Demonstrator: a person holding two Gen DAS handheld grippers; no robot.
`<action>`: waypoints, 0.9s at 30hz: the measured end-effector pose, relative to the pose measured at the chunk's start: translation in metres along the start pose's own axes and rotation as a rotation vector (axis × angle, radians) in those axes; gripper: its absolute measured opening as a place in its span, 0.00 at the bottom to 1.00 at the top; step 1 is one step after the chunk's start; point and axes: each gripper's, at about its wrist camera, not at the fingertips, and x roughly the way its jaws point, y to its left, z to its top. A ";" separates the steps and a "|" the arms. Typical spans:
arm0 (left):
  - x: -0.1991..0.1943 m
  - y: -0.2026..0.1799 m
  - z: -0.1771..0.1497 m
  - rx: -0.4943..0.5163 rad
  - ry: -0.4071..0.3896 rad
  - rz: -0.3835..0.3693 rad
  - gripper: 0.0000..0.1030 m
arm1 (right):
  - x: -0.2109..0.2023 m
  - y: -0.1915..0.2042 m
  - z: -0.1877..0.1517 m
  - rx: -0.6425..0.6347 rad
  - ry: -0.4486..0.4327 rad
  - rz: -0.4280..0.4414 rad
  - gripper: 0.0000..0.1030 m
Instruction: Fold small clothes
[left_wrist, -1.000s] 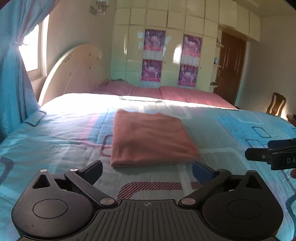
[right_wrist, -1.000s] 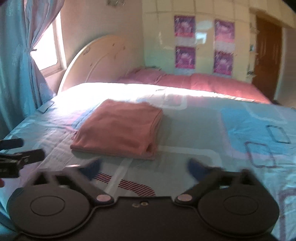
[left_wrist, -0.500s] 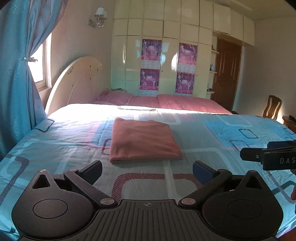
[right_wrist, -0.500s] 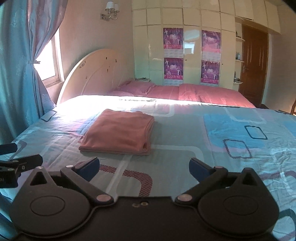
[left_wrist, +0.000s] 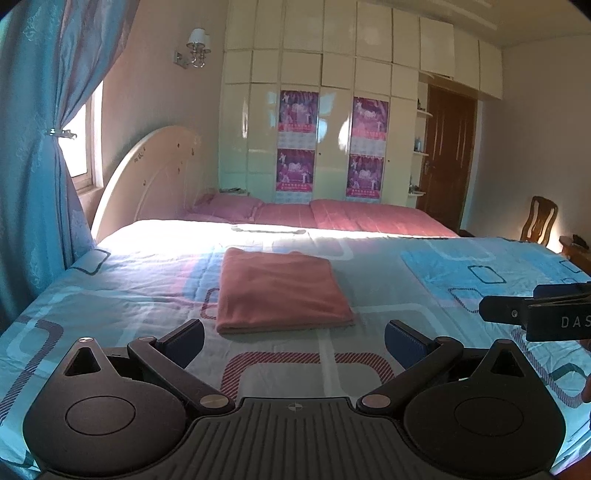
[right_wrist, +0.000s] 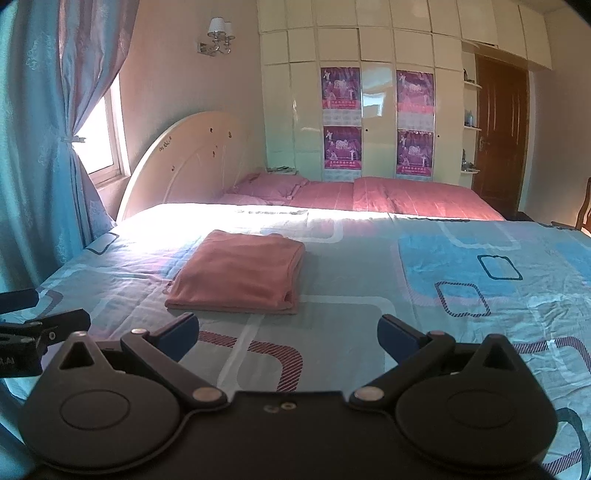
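A pink garment (left_wrist: 280, 291) lies folded into a flat rectangle on the blue patterned bedspread (left_wrist: 424, 288). It also shows in the right wrist view (right_wrist: 240, 277), left of centre. My left gripper (left_wrist: 293, 341) is open and empty, held above the bed a short way in front of the garment's near edge. My right gripper (right_wrist: 288, 332) is open and empty too, to the right of the garment and back from it. Each gripper shows at the edge of the other's view.
A pink-covered bed (left_wrist: 354, 218) lies behind, against white wardrobes (left_wrist: 332, 140) with posters. A cream headboard (left_wrist: 147, 177) and blue curtain (left_wrist: 33, 166) stand at the left. A brown door (left_wrist: 448, 158) and a wooden chair (left_wrist: 539, 219) are at the right.
Both grippers have drawn back and up from the folded garment, which now looks smaller and farther away. The garment has not moved. Both stayed open.
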 end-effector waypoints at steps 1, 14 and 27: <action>-0.001 -0.001 0.000 0.000 -0.001 0.001 0.99 | 0.000 0.001 0.000 -0.002 -0.002 0.000 1.00; -0.003 0.002 0.001 0.001 -0.009 0.004 0.99 | -0.003 0.002 -0.001 -0.009 -0.010 0.004 1.00; -0.005 -0.001 0.004 0.016 -0.018 0.004 0.99 | -0.006 -0.002 0.001 -0.017 -0.020 0.003 1.00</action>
